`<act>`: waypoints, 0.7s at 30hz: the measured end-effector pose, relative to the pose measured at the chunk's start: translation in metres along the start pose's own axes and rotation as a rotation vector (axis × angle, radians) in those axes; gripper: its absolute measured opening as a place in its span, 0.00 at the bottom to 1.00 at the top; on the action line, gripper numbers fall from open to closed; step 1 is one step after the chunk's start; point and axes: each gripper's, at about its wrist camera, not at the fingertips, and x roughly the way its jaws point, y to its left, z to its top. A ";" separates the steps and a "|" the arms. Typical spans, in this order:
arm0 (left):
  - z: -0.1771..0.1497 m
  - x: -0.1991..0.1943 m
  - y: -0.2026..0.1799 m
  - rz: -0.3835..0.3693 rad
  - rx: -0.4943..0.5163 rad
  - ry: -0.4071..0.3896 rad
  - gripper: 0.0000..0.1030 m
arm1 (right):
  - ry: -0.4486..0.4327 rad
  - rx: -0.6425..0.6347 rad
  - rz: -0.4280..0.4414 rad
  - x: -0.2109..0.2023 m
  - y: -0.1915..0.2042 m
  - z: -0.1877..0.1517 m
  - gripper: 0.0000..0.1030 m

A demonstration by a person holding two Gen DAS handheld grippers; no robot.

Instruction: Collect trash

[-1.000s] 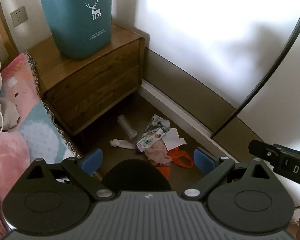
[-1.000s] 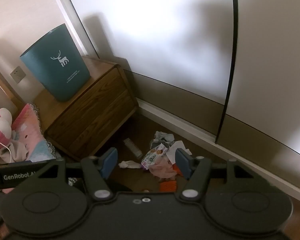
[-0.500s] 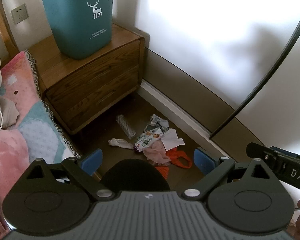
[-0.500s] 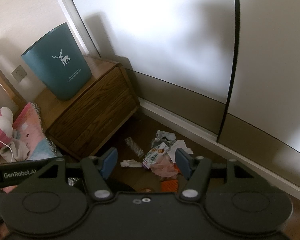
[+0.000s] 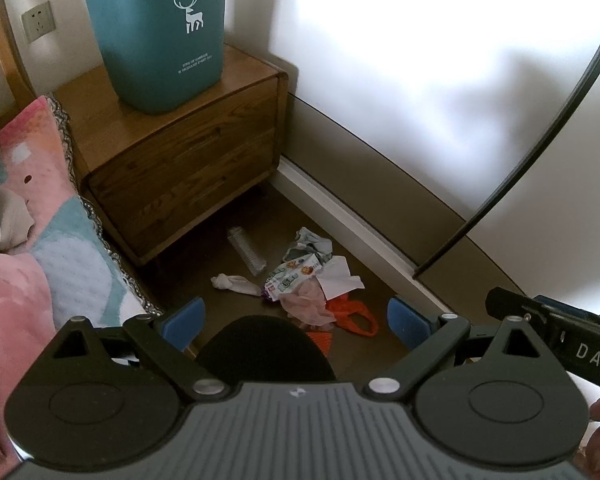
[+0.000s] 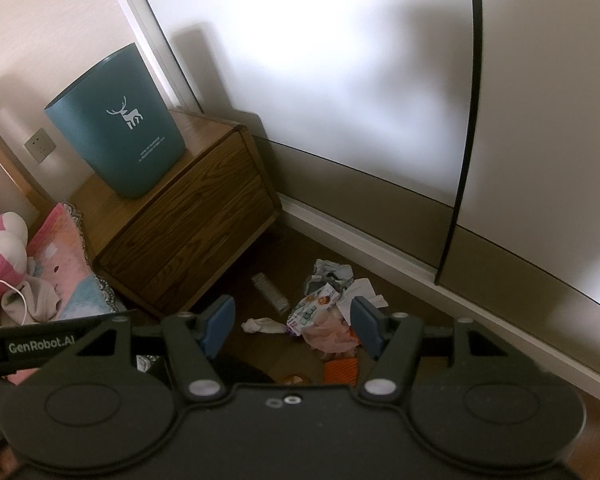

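Floor litter — snack wrapper (image 5: 290, 276), white sock (image 5: 236, 283), orange bag (image 5: 350, 314). Left gripper (image 5: 296, 320), right gripper (image 6: 290, 318) — both spread, empty. Descend over one piece; teal bin (image 5: 156, 32) waits on nightstand (image 5: 188, 148).

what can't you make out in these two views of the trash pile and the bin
- Teal bin: inside hidden by its own wall in both views; rim cut off by the left wrist frame edge.
- Orange bag: partly under the pink wrapper; mostly behind the right gripper in the right wrist view.
- Snack packet: print too small.
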 end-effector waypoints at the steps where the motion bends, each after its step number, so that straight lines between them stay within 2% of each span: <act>1: 0.000 0.000 0.000 -0.002 -0.001 0.000 0.96 | 0.000 -0.001 -0.001 0.000 0.000 0.000 0.62; 21: -0.004 0.001 0.004 -0.018 -0.002 0.001 0.96 | -0.002 -0.001 -0.001 0.000 0.001 -0.001 0.62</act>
